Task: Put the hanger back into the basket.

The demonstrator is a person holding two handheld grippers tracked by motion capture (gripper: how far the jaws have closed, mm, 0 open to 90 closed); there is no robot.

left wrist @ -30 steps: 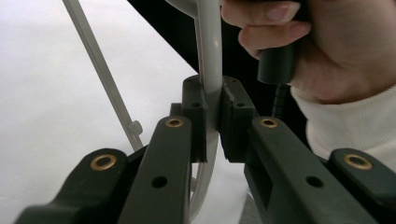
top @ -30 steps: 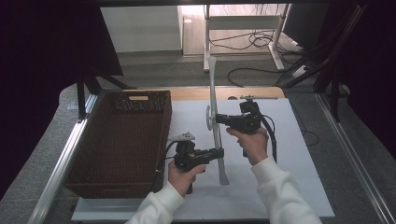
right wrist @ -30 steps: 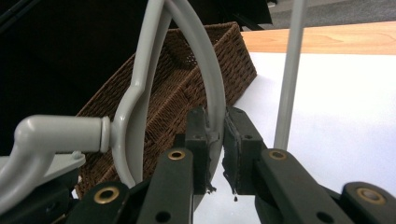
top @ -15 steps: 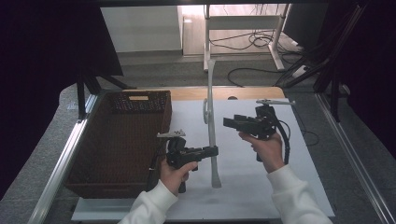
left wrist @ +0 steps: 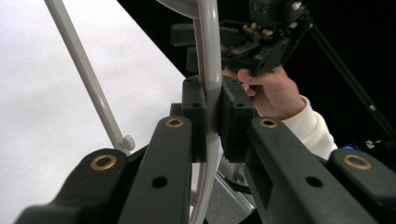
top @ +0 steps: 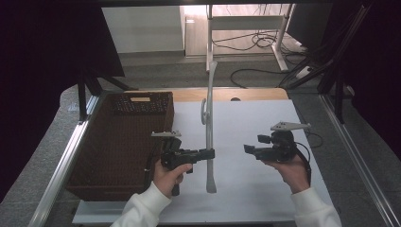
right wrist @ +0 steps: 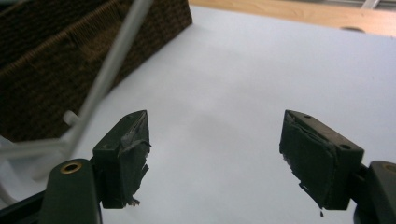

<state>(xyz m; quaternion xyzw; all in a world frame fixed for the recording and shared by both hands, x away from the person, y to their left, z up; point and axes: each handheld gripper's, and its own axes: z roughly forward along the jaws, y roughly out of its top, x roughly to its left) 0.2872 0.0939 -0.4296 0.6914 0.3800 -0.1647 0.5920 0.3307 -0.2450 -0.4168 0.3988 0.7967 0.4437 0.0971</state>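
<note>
A big white sheet (top: 255, 123) covers the table top. Past its far edge a strip of bare light wood (top: 222, 94) shows. Grey carpet lies on both sides of the table, and thin metal rails (top: 61, 163) run along the left and right edges. Past the table, the floor is grey, black cables (top: 255, 45) curl on it, and the legs of a white metal frame (top: 246, 28) stand there. The corners of the room are dark.

A dark brown woven basket (top: 118, 142) sits at the left edge of the sheet, long and deep.

The thing being handled is a pale grey plastic clothes hanger (top: 209, 123). It stands on its edge near the middle of the sheet, one end down near the front edge and the other reaching up toward the far edge. Its hook points toward the basket.

The left gripper (top: 208, 153) has its black jaws squeezed shut on the hanger's bar, low down. In the left gripper view the two pads (left wrist: 194, 112) press the grey bar from both sides.

The right gripper (top: 247, 148) is held above the right half of the sheet, well apart from the hanger. Its jaws have just been opening and now stand wide, with nothing between them but the white sheet below, as the right gripper view (right wrist: 215, 154) shows.
</note>
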